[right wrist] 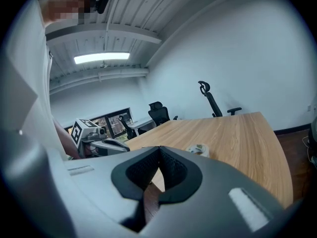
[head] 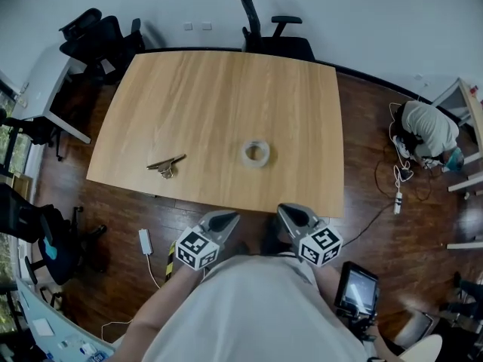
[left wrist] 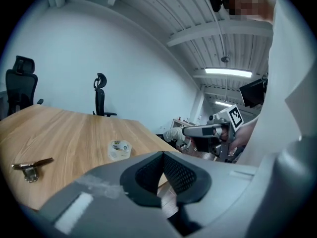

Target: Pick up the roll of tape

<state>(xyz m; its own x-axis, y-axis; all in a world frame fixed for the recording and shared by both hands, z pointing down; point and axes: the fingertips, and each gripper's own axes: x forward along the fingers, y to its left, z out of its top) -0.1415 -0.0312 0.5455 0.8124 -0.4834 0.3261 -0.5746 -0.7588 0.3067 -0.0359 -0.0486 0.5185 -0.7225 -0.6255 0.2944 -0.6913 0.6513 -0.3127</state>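
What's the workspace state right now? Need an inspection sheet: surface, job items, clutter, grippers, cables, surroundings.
Surface: wooden table, with only two items on it.
Job's things: roll of tape, lying flat right of centre, towards the near edge, nothing touching it.
Clutter: small metal clasp, left of the tape and apart from it.
Grippers: left gripper and right gripper both shut and empty, just short of the near edge.
Cables: white power strip with its lead on the floor at left; second power strip with loose cables at right.
Surroundings: office chair behind the table; a person crouched at right.
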